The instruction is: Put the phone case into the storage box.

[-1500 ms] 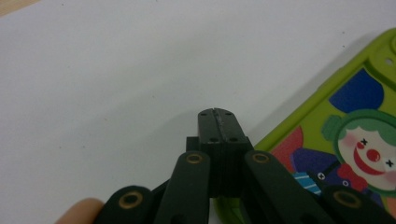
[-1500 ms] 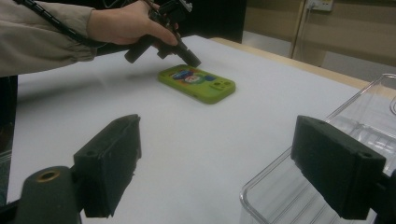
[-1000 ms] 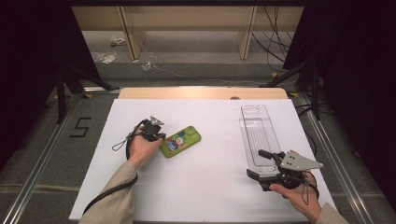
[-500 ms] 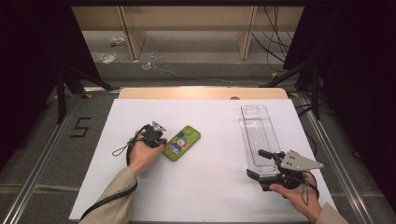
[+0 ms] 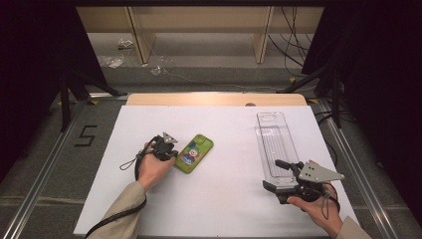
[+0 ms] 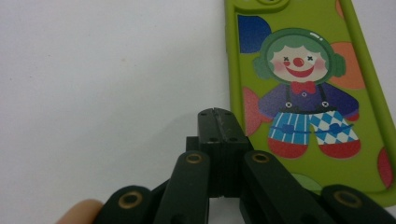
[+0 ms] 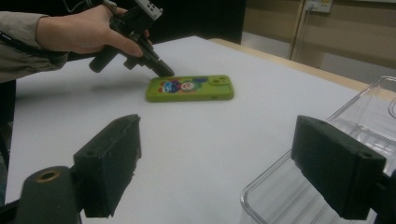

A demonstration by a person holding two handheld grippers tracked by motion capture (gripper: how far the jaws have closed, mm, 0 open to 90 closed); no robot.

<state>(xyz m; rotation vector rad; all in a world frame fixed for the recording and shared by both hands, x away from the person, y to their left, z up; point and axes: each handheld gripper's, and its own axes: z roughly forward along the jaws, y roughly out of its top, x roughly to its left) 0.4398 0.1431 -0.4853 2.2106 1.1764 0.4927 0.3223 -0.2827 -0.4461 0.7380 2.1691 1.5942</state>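
Observation:
A green phone case (image 5: pixel 194 153) printed with a clown lies flat on the white table (image 5: pixel 224 209), left of centre. My left gripper (image 5: pixel 170 153) is shut and holds nothing. Its tips point down at the table just beside the case's long edge. The left gripper view shows the closed jaws (image 6: pixel 215 114) next to the clown print (image 6: pixel 308 93). My right gripper (image 5: pixel 271 174) stands wide open and empty at the near end of a clear plastic tray (image 5: pixel 273 142). In the right gripper view, the open jaws (image 7: pixel 233 154) frame the case (image 7: pixel 189 88) and the left gripper (image 7: pixel 164 71) farther off.
The clear tray (image 7: pixel 336 121) runs lengthwise along the right side of the table. A wooden strip (image 5: pixel 214 99) borders the far edge. Cables and metal rails lie on the floor around the table.
My left hand has shifted slightly to the right and nearer, bringing its shut jaws closer to the case's edge. The case and the right gripper have stayed put.

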